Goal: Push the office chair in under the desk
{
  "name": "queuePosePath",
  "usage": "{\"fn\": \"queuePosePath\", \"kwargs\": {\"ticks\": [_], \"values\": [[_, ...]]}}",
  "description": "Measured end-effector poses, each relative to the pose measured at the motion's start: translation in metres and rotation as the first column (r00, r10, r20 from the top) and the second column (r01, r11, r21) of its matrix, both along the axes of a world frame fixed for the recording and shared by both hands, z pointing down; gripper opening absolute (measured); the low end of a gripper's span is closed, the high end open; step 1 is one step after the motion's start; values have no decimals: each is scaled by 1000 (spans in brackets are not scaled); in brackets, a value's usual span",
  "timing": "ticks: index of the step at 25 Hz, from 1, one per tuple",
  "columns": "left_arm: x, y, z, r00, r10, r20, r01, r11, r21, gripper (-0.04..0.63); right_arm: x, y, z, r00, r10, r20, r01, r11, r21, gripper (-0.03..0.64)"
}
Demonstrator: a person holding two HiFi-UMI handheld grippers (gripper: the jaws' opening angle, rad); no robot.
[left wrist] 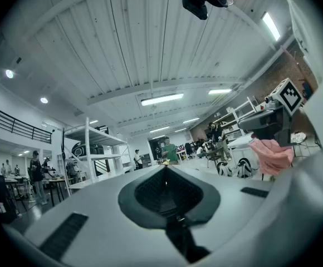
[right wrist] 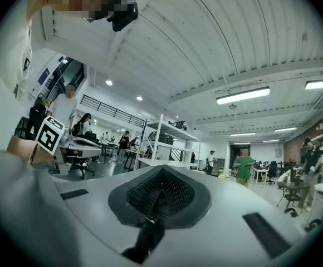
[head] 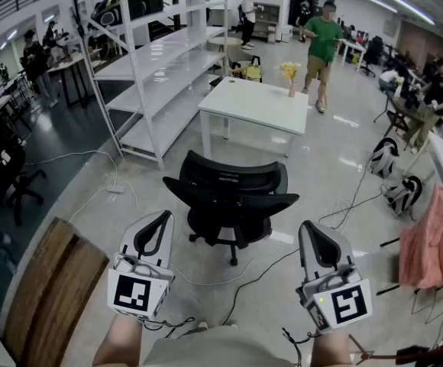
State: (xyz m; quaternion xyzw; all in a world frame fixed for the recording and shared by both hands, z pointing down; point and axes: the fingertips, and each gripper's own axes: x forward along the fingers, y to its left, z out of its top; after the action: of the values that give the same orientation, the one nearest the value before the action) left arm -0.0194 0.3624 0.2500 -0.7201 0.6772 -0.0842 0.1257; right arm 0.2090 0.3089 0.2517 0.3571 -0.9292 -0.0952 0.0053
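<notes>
A black mesh office chair (head: 231, 197) stands on the floor in the head view, its back toward me, about a chair's length short of the white desk (head: 256, 102). My left gripper (head: 163, 219) is held low at the chair's left, shut and empty. At the chair's right, my right gripper (head: 308, 225) is likewise shut with nothing in it. Neither touches the chair. Both gripper views tilt up at the ceiling; each shows only closed jaws, left gripper (left wrist: 166, 168) and right gripper (right wrist: 161, 171), and not the chair.
A vase of yellow flowers (head: 290, 75) stands on the desk. White shelving (head: 160, 60) lies left of it. A wooden tabletop (head: 53, 289) sits at my lower left. Cables (head: 252, 277) cross the floor. A person in green (head: 322, 44) walks beyond; pink cloth (head: 431, 235) hangs right.
</notes>
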Motion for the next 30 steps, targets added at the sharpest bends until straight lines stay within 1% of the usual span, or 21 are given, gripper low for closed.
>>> {"fn": "queuePosePath", "kwargs": {"ticks": [3, 7, 10, 17, 19, 22, 23, 25, 28, 30], "values": [[0, 3, 15, 1000, -1, 4, 1, 1000, -9, 8, 5, 1, 2, 1000, -2, 7, 2, 1000, -9, 6], [6, 3, 14, 1000, 5, 0, -5, 1000, -5, 8, 12, 1, 2, 1000, -5, 20, 5, 1000, -20, 6], [12, 5, 16, 1000, 9, -15, -9, 1000, -15, 8, 15, 3, 6, 1000, -14, -2, 14, 1000, -24, 6], [23, 7, 28, 1000, 0, 12, 0, 999, -43, 8, 22, 2, 25, 996, -56, -73, 52, 997, -52, 8], [27, 5, 32, 999, -3, 32, 5, 998, -60, 9, 21, -1, 32, 990, -72, -125, 66, 996, -55, 11], [31, 2, 38, 996, 6, 84, 1, 997, -83, 40, 16, -6, 40, 968, -107, -225, 96, 994, -58, 28], [33, 1, 40, 995, 10, 103, -1, 996, -93, 52, 14, -8, 44, 962, -122, -246, 109, 992, -65, 34], [36, -1, 45, 989, 20, 145, -3, 993, -117, 82, 12, -12, 54, 953, -147, -263, 129, 988, -82, 48], [37, -6, 50, 978, 40, 203, -11, 990, -143, 132, 9, -17, 66, 942, -177, -284, 149, 982, -115, 88], [36, -12, 57, 970, 62, 233, -22, 985, -173, 152, 3, -21, 75, 923, -194, -333, 155, 978, -138, 115]]}}
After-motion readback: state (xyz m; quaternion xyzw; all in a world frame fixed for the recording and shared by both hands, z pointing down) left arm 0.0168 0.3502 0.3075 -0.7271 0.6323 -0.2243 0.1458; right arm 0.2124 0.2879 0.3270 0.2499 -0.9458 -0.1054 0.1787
